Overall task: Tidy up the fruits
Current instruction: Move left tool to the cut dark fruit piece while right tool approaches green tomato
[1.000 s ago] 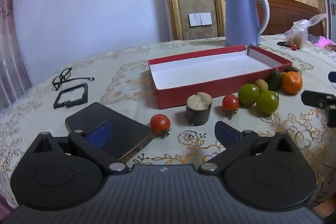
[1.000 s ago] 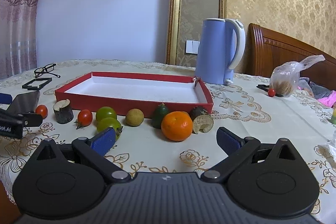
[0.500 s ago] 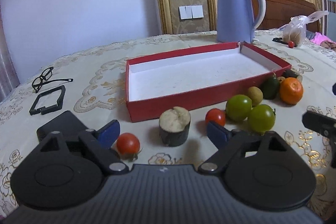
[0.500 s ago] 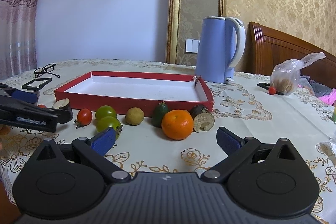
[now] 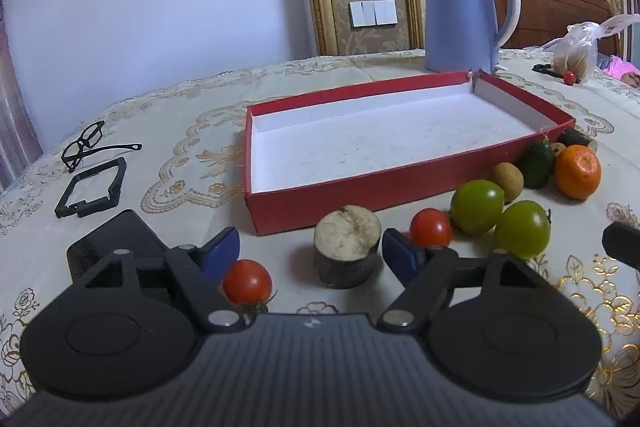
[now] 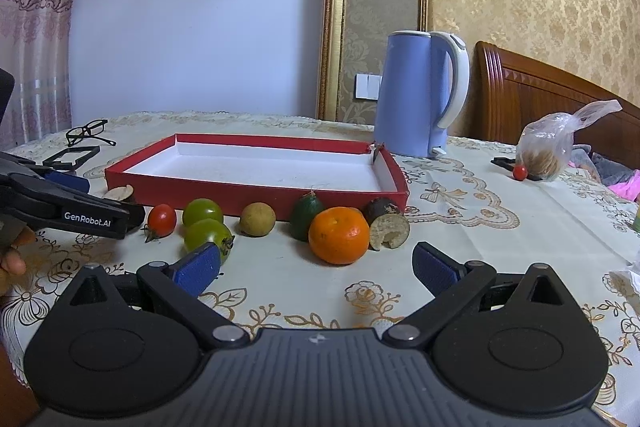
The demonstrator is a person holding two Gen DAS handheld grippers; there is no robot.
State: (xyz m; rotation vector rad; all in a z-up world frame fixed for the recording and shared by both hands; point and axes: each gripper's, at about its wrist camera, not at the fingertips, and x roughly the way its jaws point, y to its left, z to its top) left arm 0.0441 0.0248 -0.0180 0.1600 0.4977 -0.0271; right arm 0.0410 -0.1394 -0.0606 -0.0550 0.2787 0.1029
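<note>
Left wrist view: our left gripper (image 5: 310, 251) jaws closing around nothing yet, stump (image 5: 346, 251) at twelve o'clock; right gripper (image 6: 316, 267) jaws apart; box (image 5: 360, 189) empty, every fruit waiting.

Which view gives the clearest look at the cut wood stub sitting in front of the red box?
The left wrist view: the cut wood stub sits close and unobstructed, pale top and dark bark visible. In the right wrist view only its pale top peeks out behind the left hand-held gripper.
</note>
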